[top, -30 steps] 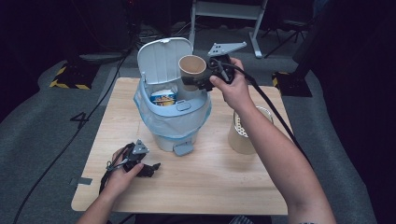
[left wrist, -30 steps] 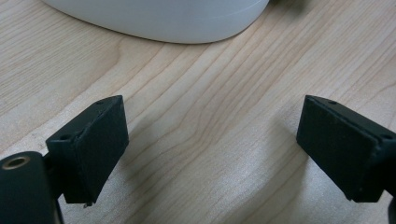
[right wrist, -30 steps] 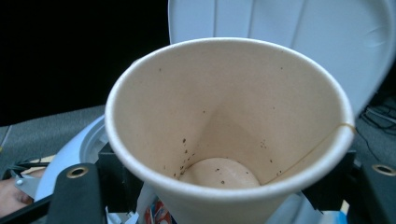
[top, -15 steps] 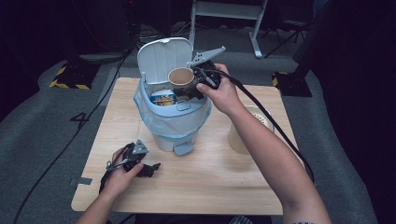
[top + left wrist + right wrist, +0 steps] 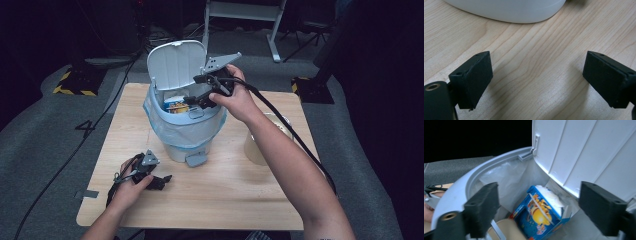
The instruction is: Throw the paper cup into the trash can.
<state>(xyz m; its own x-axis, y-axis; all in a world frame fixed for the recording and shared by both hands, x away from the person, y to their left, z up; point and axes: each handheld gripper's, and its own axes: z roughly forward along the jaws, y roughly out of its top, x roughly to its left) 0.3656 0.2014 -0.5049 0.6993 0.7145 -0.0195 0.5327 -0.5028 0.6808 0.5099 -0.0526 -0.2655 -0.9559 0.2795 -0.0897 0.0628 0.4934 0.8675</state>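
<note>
We hold the right gripper [image 5: 200, 97] over the open mouth of the pedal bin [image 5: 182, 135], its jaws having just been opening; they now stand spread with nothing between them. In the right gripper view, the paper cup [image 5: 507, 231] lies down inside the bin, just beside a blue carton [image 5: 541, 216] that leans against the liner bag [image 5: 506, 182]. The bin's lid [image 5: 176, 65] stands upright behind the gripper, close to it on that side, so room to move there is tight, while the front rim [image 5: 185, 131] of the bin below our hand is open.

Our left gripper [image 5: 159, 181] rests on the wooden surface [image 5: 240, 190] near its front left part, well apart from the bin's foot pedal [image 5: 196, 159]. In the left gripper view its jaws are spread wide, with bare wood between them and the white base of the bin [image 5: 506, 11] ahead.

A roll of tape [image 5: 262, 145] stands on the surface to the right of the bin, partly under our right forearm. The front stretch of the surface, up to its near edge, gives open room between our two arms.
</note>
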